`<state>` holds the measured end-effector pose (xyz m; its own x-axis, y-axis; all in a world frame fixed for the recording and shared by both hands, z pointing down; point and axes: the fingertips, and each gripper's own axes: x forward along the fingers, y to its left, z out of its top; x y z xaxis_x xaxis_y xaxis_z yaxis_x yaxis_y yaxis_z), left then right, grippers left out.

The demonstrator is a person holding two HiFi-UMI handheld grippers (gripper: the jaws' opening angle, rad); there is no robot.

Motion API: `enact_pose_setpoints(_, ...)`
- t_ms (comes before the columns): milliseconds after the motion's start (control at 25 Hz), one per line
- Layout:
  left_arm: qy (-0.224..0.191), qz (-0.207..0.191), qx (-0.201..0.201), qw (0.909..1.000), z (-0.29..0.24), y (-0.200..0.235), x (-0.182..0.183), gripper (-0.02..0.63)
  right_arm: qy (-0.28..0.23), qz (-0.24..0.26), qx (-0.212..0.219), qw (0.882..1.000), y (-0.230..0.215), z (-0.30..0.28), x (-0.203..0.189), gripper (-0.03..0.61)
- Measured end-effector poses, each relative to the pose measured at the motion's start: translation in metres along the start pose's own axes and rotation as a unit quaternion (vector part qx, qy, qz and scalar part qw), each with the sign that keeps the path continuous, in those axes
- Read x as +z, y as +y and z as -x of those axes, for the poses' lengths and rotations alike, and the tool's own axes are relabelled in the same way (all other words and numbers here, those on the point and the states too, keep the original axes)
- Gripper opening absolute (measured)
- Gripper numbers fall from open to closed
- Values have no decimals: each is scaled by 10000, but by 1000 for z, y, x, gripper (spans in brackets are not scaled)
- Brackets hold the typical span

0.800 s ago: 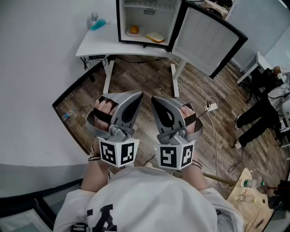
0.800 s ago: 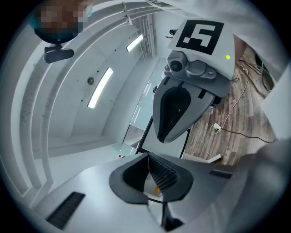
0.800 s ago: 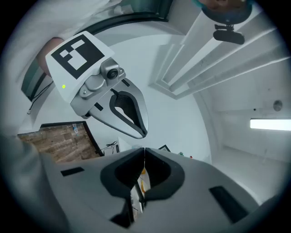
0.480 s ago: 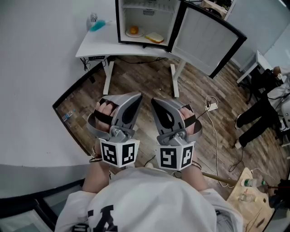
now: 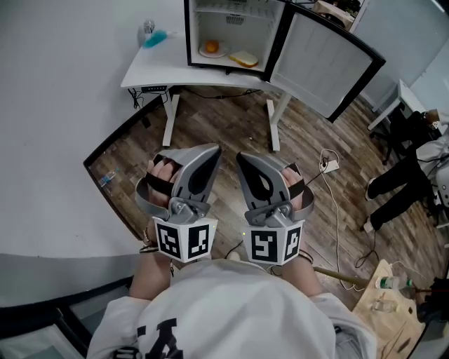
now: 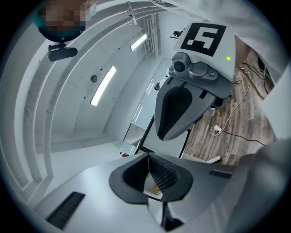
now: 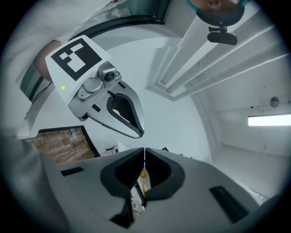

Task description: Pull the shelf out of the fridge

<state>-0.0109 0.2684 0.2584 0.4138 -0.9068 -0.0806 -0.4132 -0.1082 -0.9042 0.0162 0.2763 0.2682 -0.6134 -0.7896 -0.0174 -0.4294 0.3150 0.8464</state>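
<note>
A wooden floor (image 5: 217, 119) is filling most of the head view, and a white desk (image 5: 158, 70) is standing at its far edge. A small fridge (image 5: 189, 35) is sitting on the desk's right half, taking up the surface from front edge to back. Its door (image 5: 326, 59) is hanging wide open to the right, past the desk's right edge.

The person is holding both tools level and side by side over the floor, well apart from the desk and the fridge. The left gripper (image 5: 213, 150) is keeping its jaws pressed together with nothing between them, and the right gripper (image 5: 243, 157) is doing the same, its jaws meeting in a thin line and pinching nothing.

The shelf (image 5: 214, 8) is sitting inside the fridge, running across the upper part of the compartment from wall to wall. Below it, on the fridge's bottom, a plate (image 5: 219, 52) is lying toward the left wall and carrying an orange (image 5: 210, 47). A slice of bread (image 5: 245, 59) is lying near the front edge, toward the right wall. A teal object (image 5: 153, 38) is lying at the desk's back left corner.
</note>
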Motion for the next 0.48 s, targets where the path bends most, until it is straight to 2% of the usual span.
enact_pose_setpoints(320,-231,175,41,9996,17,8,-12,8,-206,-331,-434,9983,-2,-4,21,29)
enact_pose_setpoints(480,-207,157,-6,9997,25,9,-28,8,-7,-268,-503,9984,8,-11,26,29)
